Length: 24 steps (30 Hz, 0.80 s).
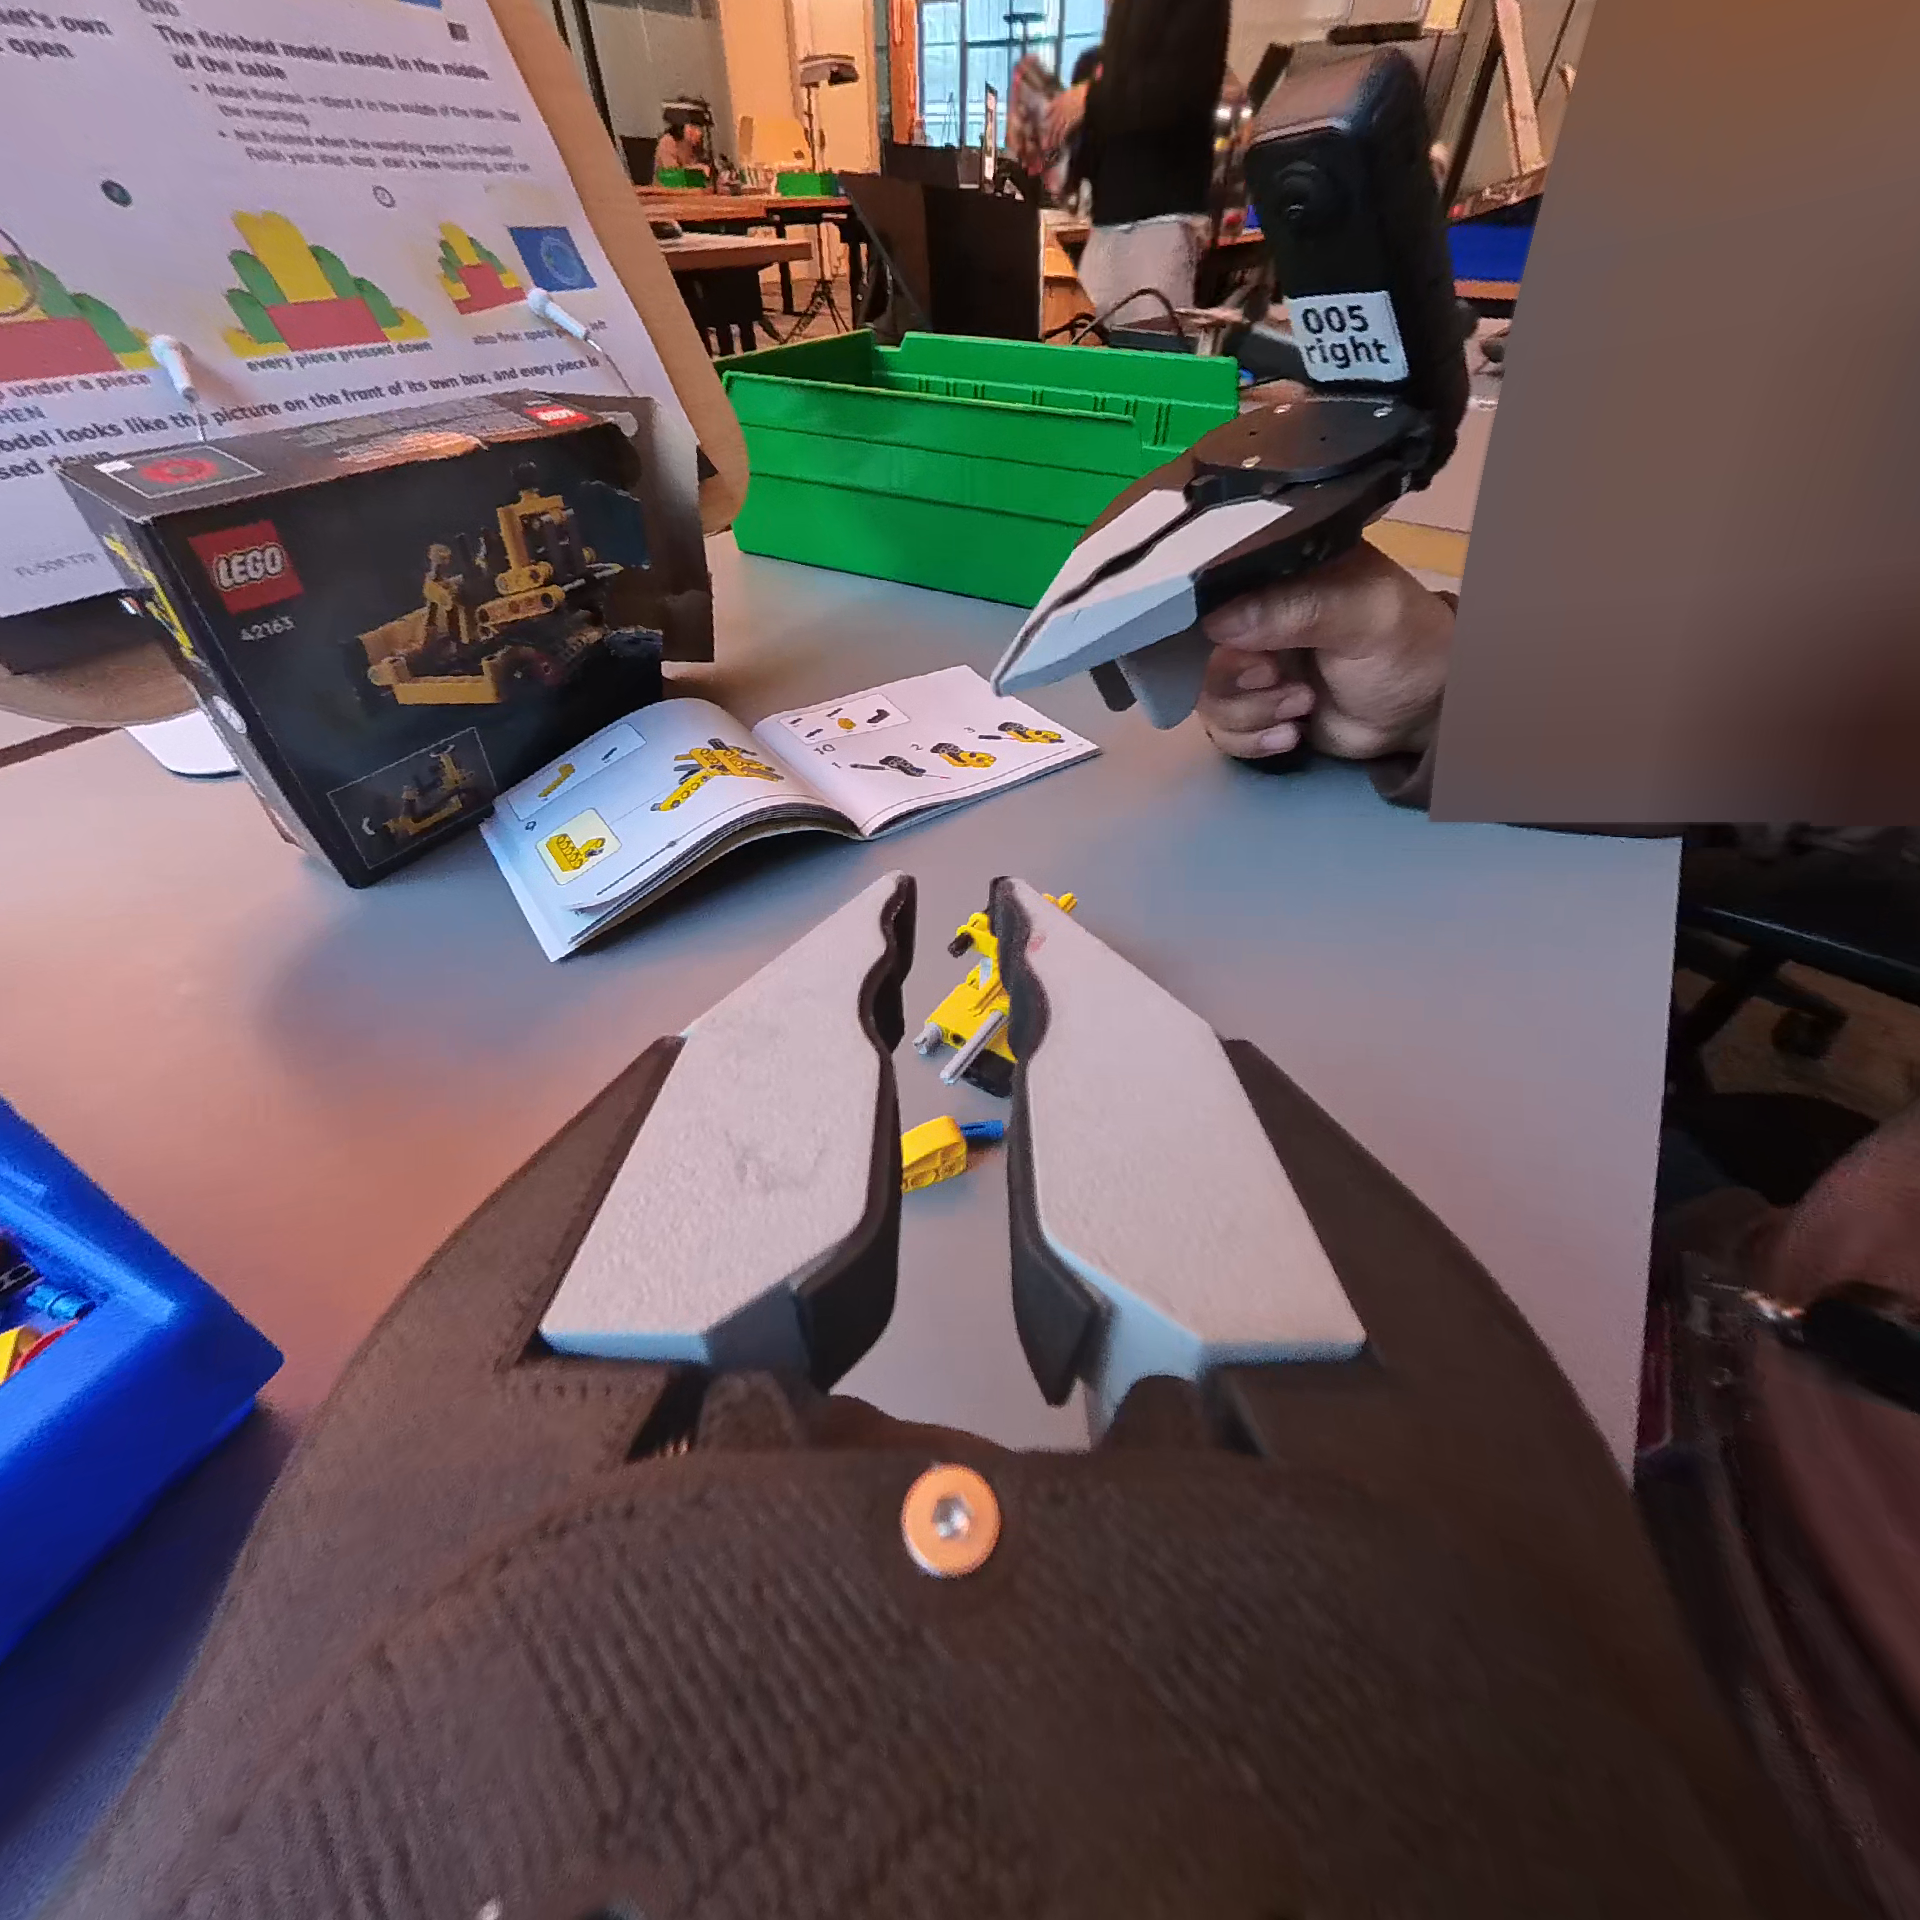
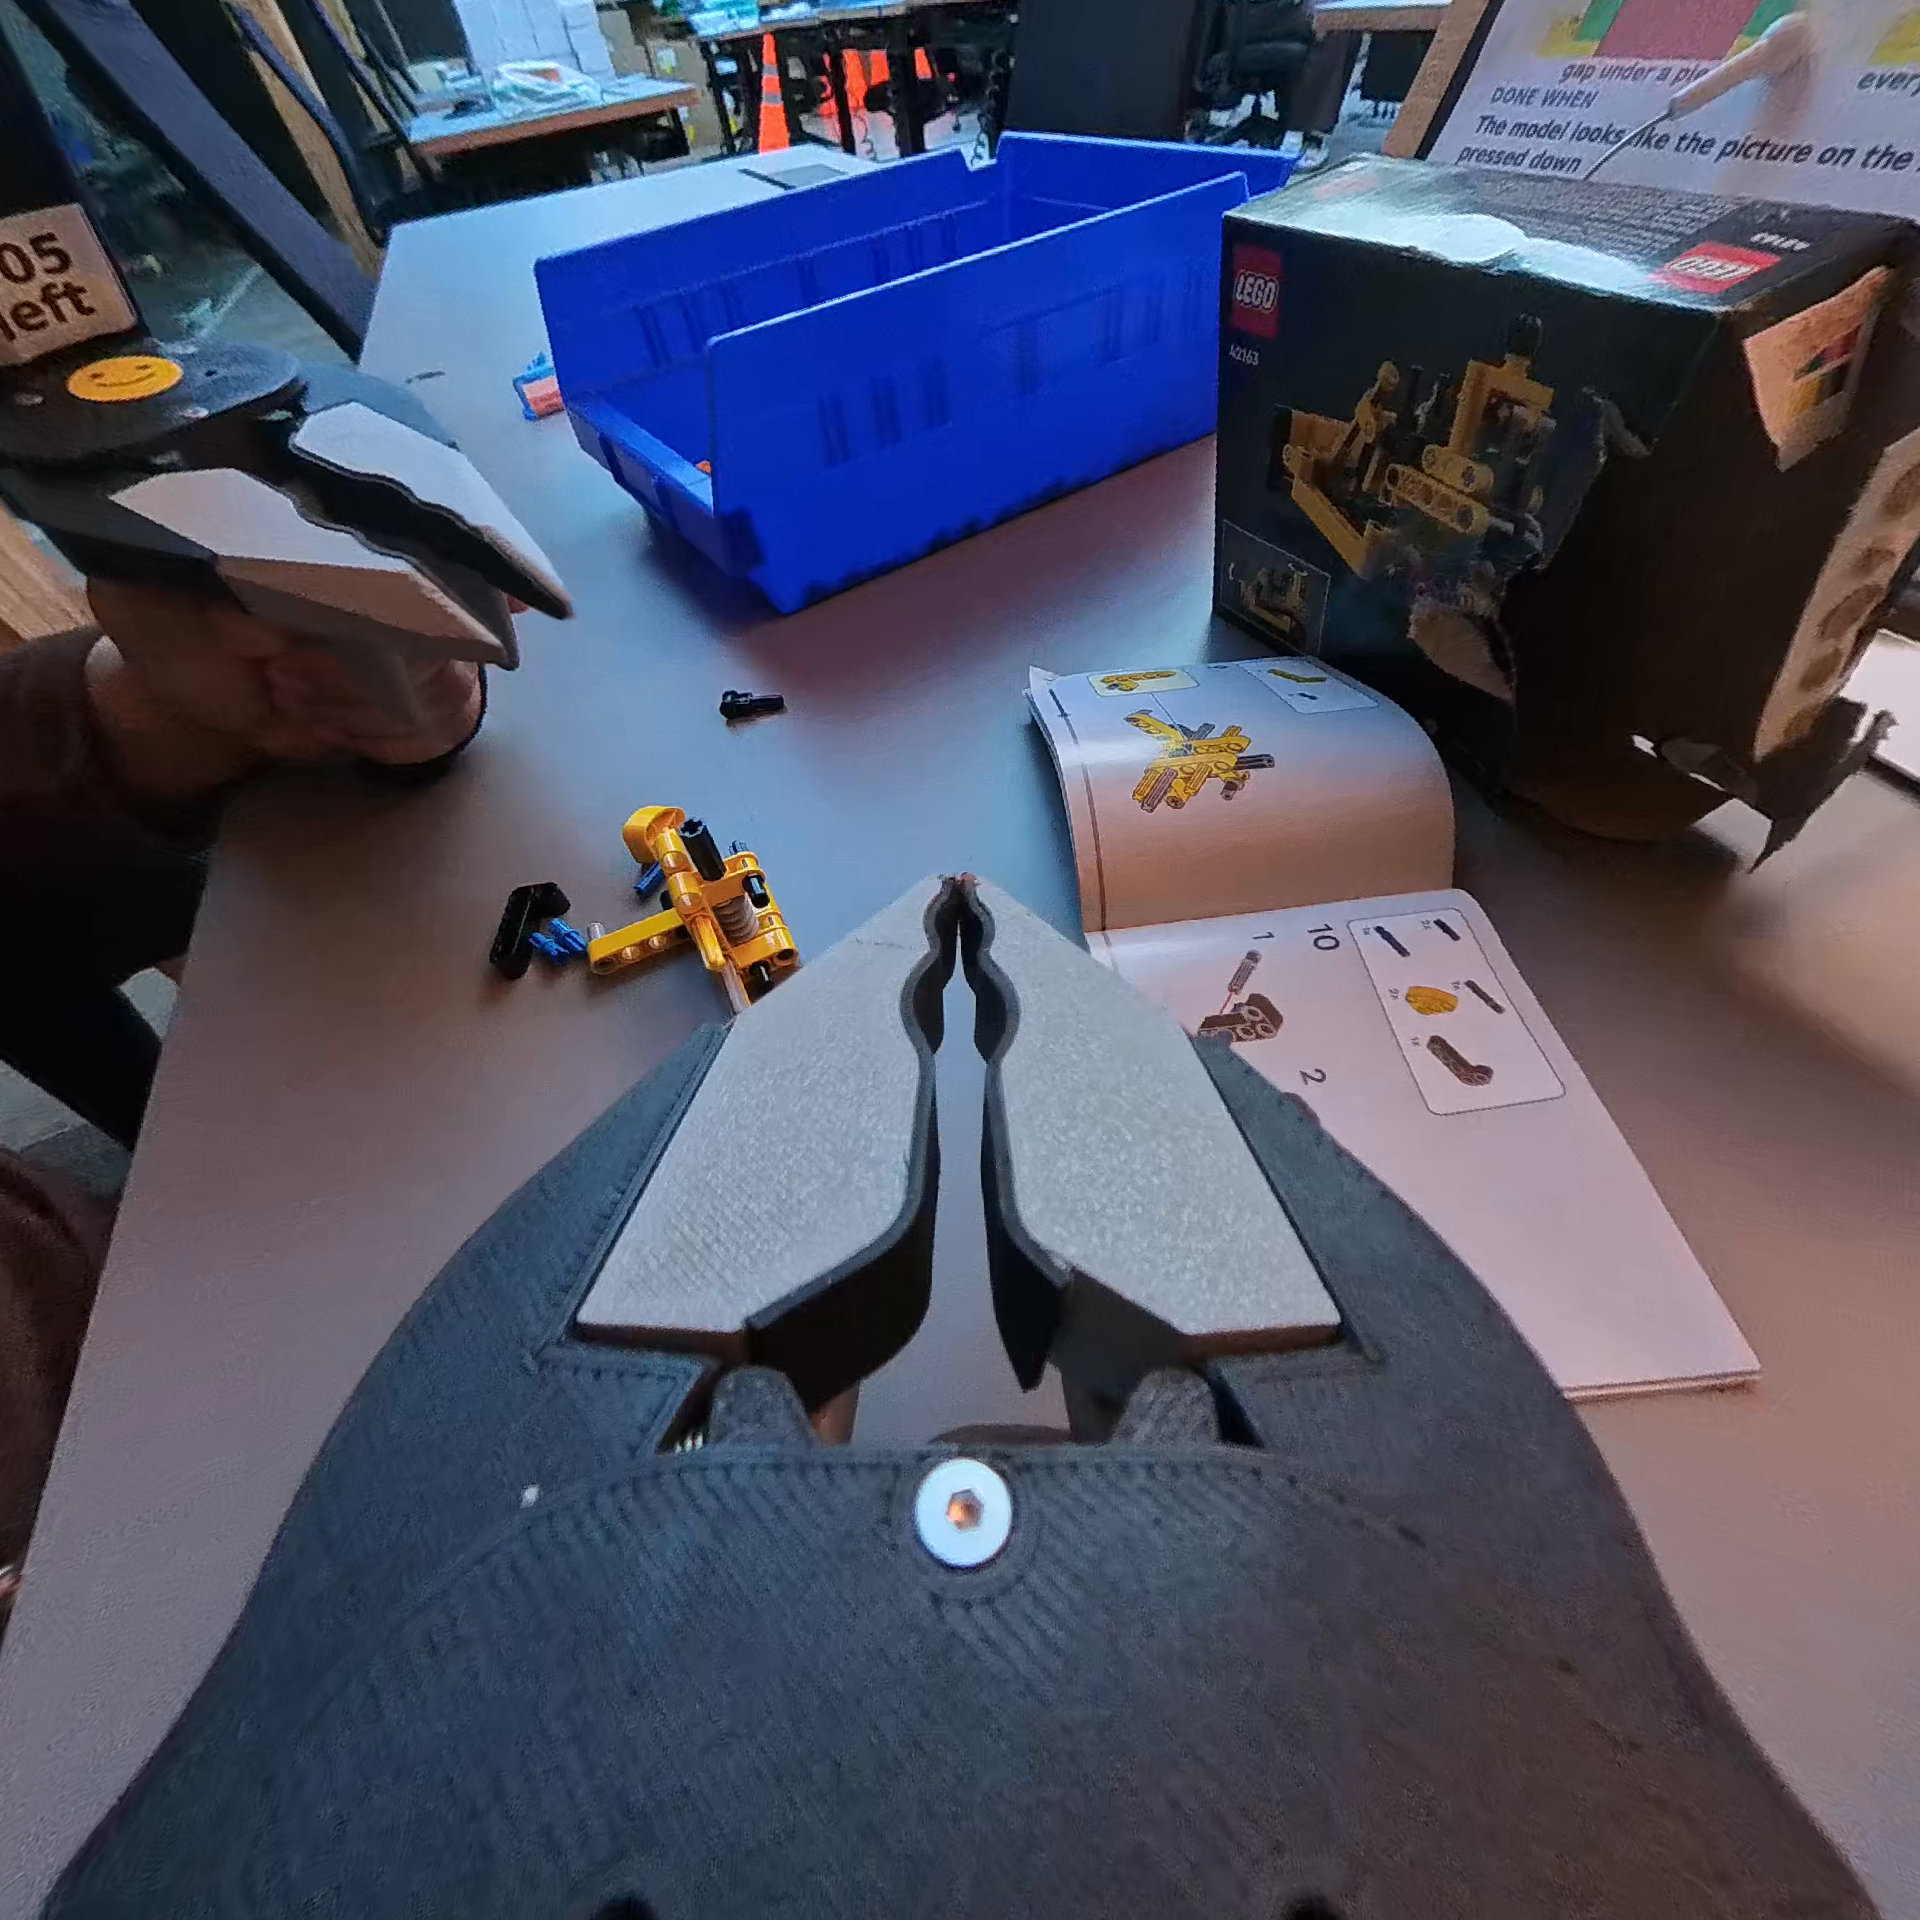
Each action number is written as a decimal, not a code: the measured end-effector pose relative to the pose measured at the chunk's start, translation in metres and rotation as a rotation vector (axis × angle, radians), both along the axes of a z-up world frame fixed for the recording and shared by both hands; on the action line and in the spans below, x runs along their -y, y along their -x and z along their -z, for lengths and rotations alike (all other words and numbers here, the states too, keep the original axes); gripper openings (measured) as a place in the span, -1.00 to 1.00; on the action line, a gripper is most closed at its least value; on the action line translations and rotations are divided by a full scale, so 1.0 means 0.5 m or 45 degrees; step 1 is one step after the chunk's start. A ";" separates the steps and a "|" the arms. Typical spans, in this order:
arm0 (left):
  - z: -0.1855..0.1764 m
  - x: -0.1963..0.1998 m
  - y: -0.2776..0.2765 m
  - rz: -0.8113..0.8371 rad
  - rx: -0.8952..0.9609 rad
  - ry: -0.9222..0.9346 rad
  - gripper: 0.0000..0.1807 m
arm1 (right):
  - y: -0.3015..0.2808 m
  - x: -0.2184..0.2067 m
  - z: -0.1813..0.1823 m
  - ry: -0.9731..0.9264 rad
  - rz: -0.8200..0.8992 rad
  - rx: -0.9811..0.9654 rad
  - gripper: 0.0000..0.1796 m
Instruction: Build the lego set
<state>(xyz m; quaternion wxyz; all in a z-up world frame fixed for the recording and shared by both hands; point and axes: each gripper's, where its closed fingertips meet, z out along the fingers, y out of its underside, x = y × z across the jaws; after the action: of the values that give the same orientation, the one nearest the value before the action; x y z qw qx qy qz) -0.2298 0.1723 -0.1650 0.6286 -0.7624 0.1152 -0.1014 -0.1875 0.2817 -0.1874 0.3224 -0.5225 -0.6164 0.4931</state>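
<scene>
Nearby: open booklet [image 2: 1351,935], torn box [image 2: 1507,468], blue bin [image 2: 883,416] around yellow assembly [image 2: 717,914].

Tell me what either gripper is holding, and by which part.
Nothing. The left gripper is open over the yellow subassembly on the table; the right gripper is shut and empty.

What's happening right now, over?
Left gripper open, empty. Right gripper shut, empty. Yellow assembly on table, untouched. Nothing blocking.
</scene>
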 end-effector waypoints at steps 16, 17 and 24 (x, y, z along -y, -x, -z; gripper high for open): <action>0.016 -0.015 -0.006 0.012 -0.026 0.068 -0.84 | -0.004 0.037 0.017 -0.105 -0.101 0.052 -1.00; 0.017 -0.015 -0.006 0.010 -0.034 0.067 -0.84 | -0.004 0.039 0.018 -0.121 -0.102 0.053 -1.00; 0.019 -0.017 -0.004 -0.005 -0.038 0.078 -0.84 | -0.006 0.050 0.016 -0.148 -0.132 0.038 -0.99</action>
<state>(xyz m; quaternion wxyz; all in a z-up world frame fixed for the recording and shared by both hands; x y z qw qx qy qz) -0.2280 0.1810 -0.1745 0.6033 -0.7830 0.1199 -0.0921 -0.1847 0.2569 -0.1955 0.3169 -0.4776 -0.6748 0.4648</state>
